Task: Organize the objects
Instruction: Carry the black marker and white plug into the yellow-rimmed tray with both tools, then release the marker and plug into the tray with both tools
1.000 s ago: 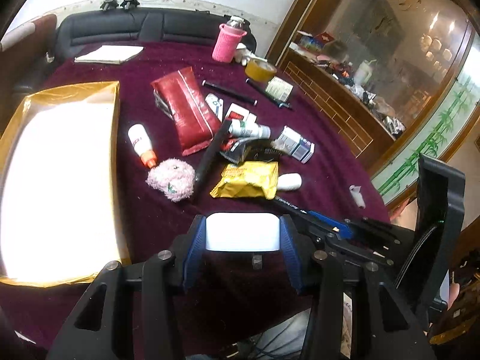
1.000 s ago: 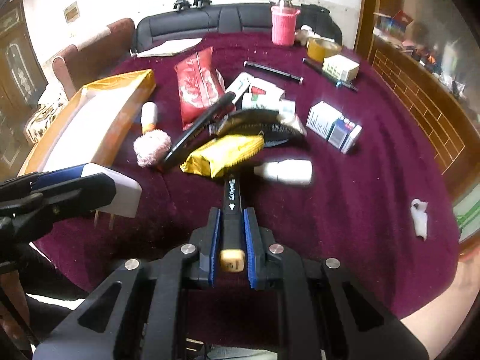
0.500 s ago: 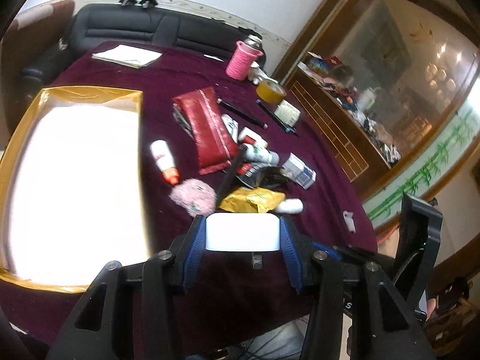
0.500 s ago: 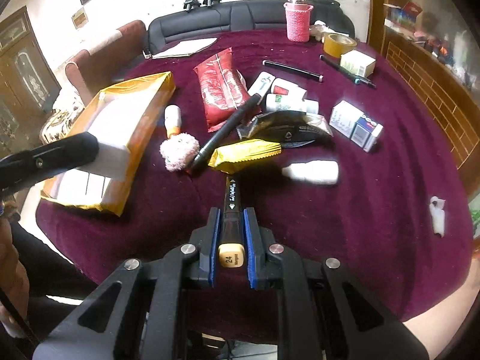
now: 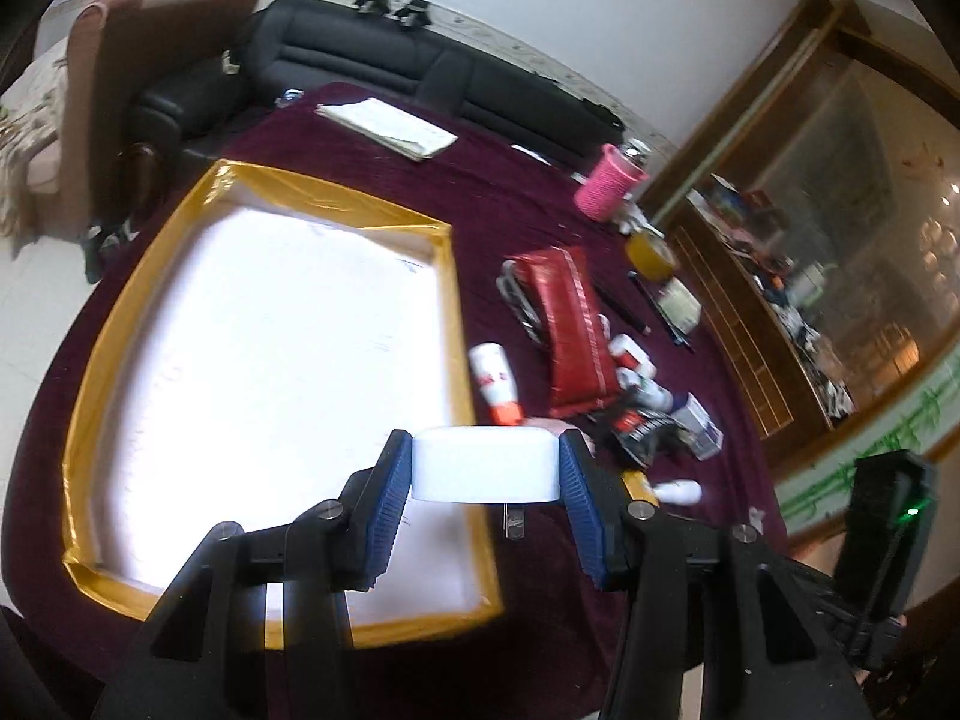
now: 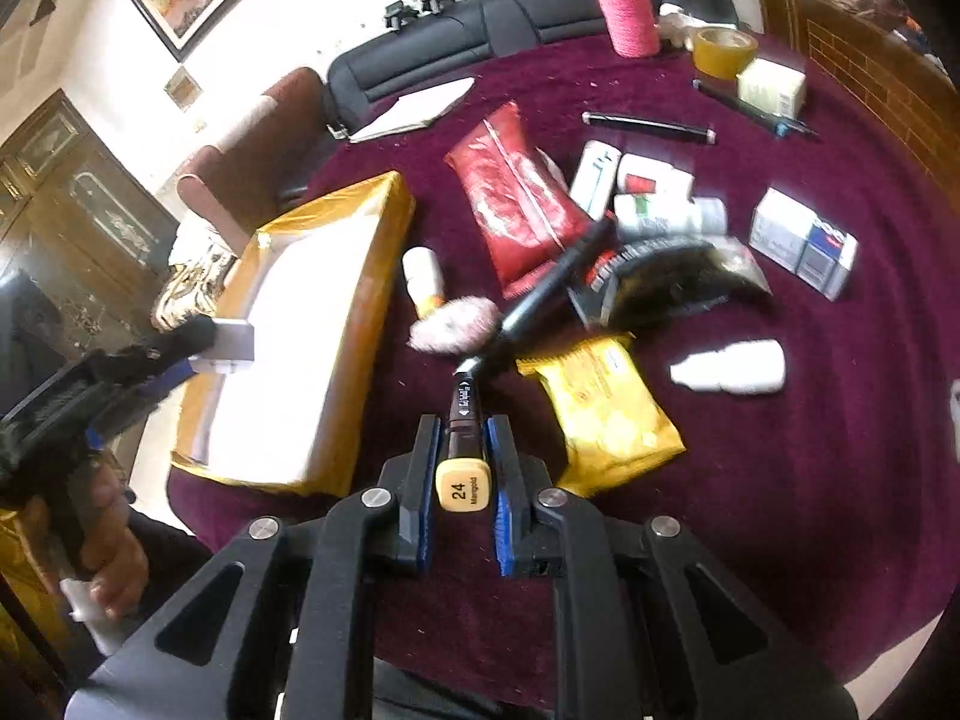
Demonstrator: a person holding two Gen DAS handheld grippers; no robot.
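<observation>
My left gripper [image 5: 486, 468] is shut on a white plug adapter [image 5: 485, 464], held over the near right edge of the gold-rimmed white box [image 5: 252, 354]. From the right wrist view the same left gripper [image 6: 198, 339] hovers over the box [image 6: 300, 348] with the white plug adapter [image 6: 231, 343] in its jaws. My right gripper [image 6: 461, 456] is shut on a black marker [image 6: 463, 438] with a yellow end cap, lifted above the maroon tablecloth [image 6: 780, 480].
Loose items lie right of the box: a red pouch [image 6: 510, 192], pink fluffy ball [image 6: 456, 324], yellow snack packet [image 6: 606, 408], small white bottles [image 6: 729, 366], a black pen [image 6: 648, 126], medicine boxes [image 6: 804, 243], tape roll [image 6: 723, 51], pink cup [image 6: 630, 12]. A hand [image 6: 114, 564] holds the left gripper.
The left gripper has carried the plug adapter leftward from above the tablecloth to over the box's edge and rolled. The right gripper lifted the marker slightly and turned.
</observation>
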